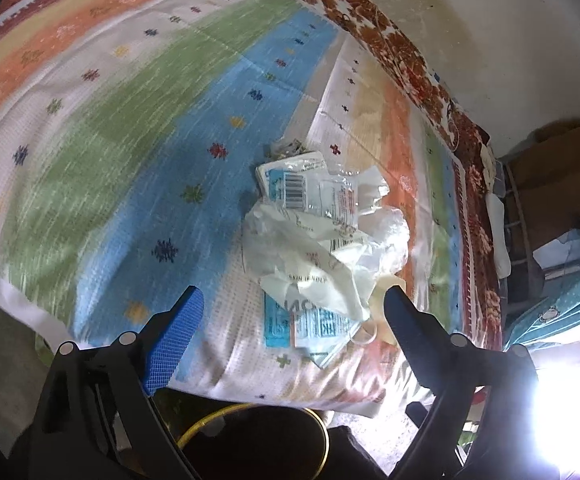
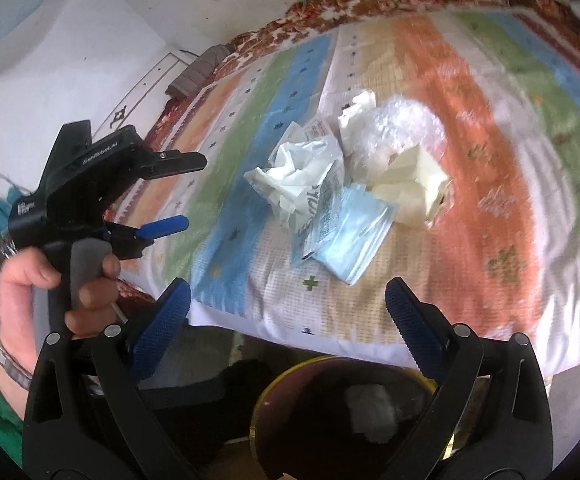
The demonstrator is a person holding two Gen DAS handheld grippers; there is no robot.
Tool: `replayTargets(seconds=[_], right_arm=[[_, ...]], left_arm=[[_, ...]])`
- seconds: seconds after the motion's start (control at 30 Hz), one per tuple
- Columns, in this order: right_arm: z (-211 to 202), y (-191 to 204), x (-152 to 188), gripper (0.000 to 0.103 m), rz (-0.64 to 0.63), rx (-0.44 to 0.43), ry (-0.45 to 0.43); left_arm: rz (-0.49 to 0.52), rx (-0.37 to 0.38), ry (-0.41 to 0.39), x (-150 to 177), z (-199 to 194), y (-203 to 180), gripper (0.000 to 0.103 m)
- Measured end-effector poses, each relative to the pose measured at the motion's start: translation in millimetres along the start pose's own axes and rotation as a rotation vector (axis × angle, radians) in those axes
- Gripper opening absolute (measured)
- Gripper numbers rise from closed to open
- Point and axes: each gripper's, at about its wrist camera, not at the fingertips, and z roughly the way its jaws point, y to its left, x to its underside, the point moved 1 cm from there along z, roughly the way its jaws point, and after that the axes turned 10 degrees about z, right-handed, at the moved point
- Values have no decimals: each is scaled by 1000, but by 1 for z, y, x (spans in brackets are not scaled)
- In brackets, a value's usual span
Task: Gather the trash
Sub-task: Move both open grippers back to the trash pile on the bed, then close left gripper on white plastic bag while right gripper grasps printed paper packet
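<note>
Striped woven bedspread (image 1: 137, 132) covered the bed, bands of orange, cream, green and blue with small cross motifs; a brown floral blanket (image 1: 394, 36) edged its far side against a stained pale wall (image 1: 490, 20). Your trash pile (image 1: 326, 236) lay on the spread near its front edge, ahead of both tools, nothing between them and it. It held crumpled white plastic, a clear crinkled bag (image 2: 406, 128), a cream wad, and flat printed wrappers in pale blue, one with a barcode (image 1: 296, 190); the exact count of pieces could not be told. One dark round bin (image 2: 350, 420) with a yellow rim stood below the bed edge, something white inside it.

You held two tools. Left gripper (image 1: 292, 304): black arms, blue textured pads, jaws spread wide and empty, tips just short of the pile. Right gripper (image 2: 287, 298): same build, jaws spread wide, nothing between them, clear of the pile. Your left hand (image 2: 49, 280) wrapped the grey handle, green sleeve and a wristband showing. Motion blur softened the cloth.
</note>
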Motion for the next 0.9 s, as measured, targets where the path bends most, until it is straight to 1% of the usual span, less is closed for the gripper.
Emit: replayTargets(seconds=[0.07,0.2,0.3,0.47,0.63,0.7,0.77,0.83,0.9], right_arm=[[6,3,-3,91,2,-4,-3],[22,3,-6,86,17,-12,20],[34,0,-6,81,22,1,34],[49,-8,-11,71,54,8,49],[64,-13,-17,54,76,1,61],[70,-16,-18,52,90,3,67],[75,-17,-19,49,103,3,72],[81,-18,-21,46,107,4,75],[86,-19,-22,43,107,12,76]], left_arm=[[13,0,-10,-4,3,1,88],[-20,30,-1,-9,10,10,86],[-22,25,0,-13,13,12,85],[-15,27,21,-18,21,13,80],[13,36,29,-21,25,8,77],[11,46,32,-20,30,8,77],[-1,47,57,-18,36,10,74],[-11,50,55,-18,39,11,73],[-12,54,49,-19,40,11,71]])
